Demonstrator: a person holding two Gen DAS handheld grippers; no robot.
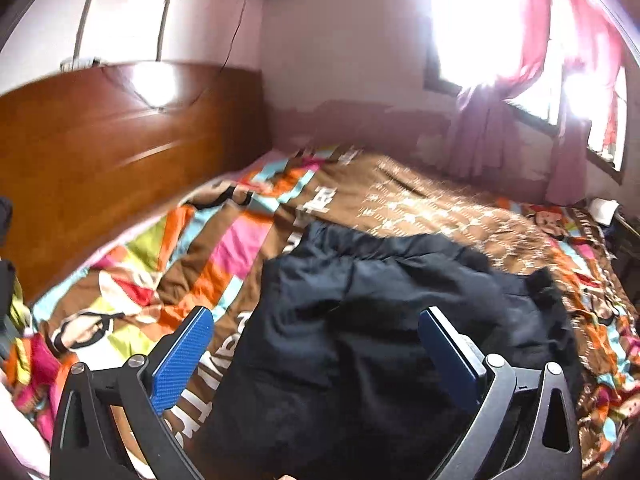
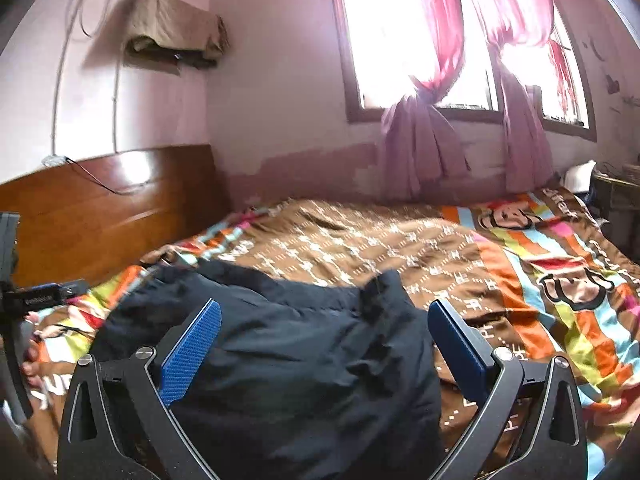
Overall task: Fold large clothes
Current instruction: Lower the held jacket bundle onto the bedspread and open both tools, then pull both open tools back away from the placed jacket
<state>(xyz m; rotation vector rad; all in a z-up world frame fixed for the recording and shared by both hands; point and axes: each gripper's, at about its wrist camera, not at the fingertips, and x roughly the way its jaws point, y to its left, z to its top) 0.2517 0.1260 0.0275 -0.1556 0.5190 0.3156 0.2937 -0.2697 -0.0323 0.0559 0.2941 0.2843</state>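
A large black padded garment (image 1: 372, 332) lies bunched on the bed's colourful patterned cover (image 1: 192, 264). In the left wrist view my left gripper (image 1: 316, 320) hangs open above the garment, its blue pads (image 1: 182, 358) spread wide and holding nothing. The garment also shows in the right wrist view (image 2: 304, 360), filling the space between the jaws. My right gripper (image 2: 324, 312) is open above it, blue pads (image 2: 190, 354) apart and empty. The left gripper's body (image 2: 24, 300) and the hand holding it show at the left edge of the right wrist view.
A wooden headboard (image 1: 100, 160) stands at the left against a pink wall. Bright windows with tied pink curtains (image 2: 424, 148) run along the far side of the bed. A brown cloth-covered box (image 2: 172, 28) is mounted high on the wall. Dark furniture (image 2: 616, 204) stands at the far right.
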